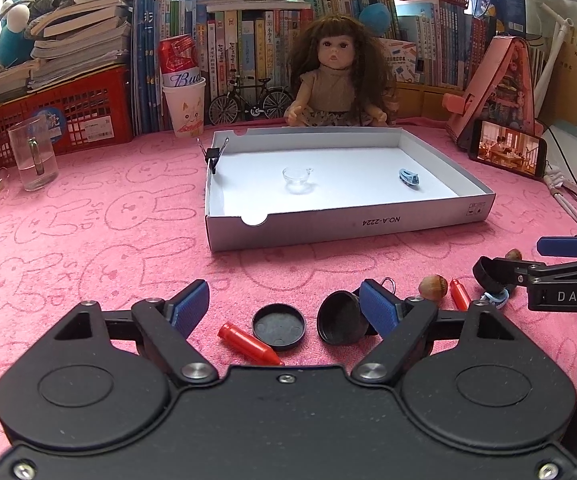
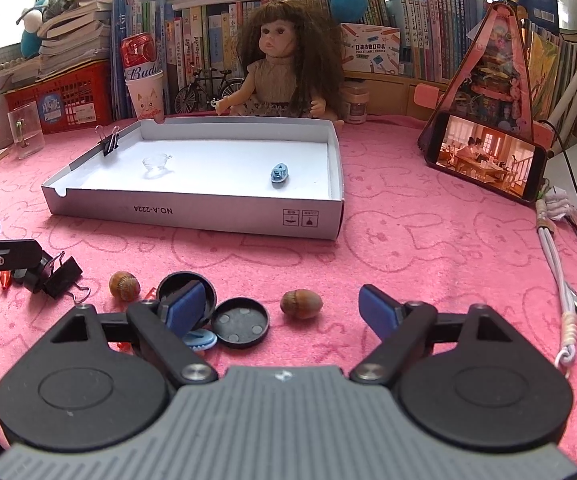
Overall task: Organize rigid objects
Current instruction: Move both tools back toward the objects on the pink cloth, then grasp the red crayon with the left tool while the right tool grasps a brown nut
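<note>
A pink rabbit-print cloth (image 1: 88, 232) covers the table, with a shallow white box (image 2: 192, 210) backed by a doll (image 1: 338, 76) and crowded bookshelves; inside the box lie a clear cup (image 1: 297, 178) and a blue toy (image 2: 279, 173). Both the left gripper (image 1: 284, 304) and the right gripper (image 2: 284, 306) stand wide open, holding nothing — black caps (image 1: 279, 326), a red crayon (image 1: 248, 343) and acorns (image 2: 301, 303) lie near their fingers. The right gripper's left finger partly hides a tilted cap (image 2: 180, 285) — whether they touch is unclear.
</note>
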The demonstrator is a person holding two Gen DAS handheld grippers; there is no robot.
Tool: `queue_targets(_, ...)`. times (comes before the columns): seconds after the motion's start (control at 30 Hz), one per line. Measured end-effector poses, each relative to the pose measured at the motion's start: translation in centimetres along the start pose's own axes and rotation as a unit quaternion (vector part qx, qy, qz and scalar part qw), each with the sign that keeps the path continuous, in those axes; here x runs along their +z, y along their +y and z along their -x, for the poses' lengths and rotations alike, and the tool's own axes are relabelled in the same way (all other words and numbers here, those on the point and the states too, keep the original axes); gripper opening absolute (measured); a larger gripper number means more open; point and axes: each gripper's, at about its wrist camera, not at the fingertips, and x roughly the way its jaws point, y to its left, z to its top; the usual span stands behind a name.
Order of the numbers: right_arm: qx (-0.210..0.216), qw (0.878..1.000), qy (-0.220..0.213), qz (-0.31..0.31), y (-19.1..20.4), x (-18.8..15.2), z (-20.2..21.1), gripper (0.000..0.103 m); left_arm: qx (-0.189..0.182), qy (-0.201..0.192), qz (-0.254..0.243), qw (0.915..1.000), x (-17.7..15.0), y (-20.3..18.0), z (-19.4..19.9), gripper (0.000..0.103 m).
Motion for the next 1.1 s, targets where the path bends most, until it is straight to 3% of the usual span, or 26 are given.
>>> queue_targets(0.2,-0.016,0.999,-0.027,-0.019,-1.3,-0.5,0.6,0.09,0.0,-0.007,-0.001,1.0,-0.4,0.6,1.1,0.074)
queue_targets(0.4,-0.026,0.999,-0.036,-0.014,-1.8,-0.8,0.8,0.076,0.013,-0.015,-0.005,0.9998,-0.7,1.3,2.1,0.067)
queue_targets(0.67,-0.019,0.999,-0.024,-0.01,-1.6,-1.3,0.3,0.056,0.018,0.011,-0.011,0.9997,-2.1,1.7,1.6,0.051)
queue_targets(1.1,-0.014,1.0,-0.023,0.0,-1.1,-1.3,-0.1,0.049,0.03,0.014,-0.002,0.9994,-3.0,1.9,0.1,0.051)
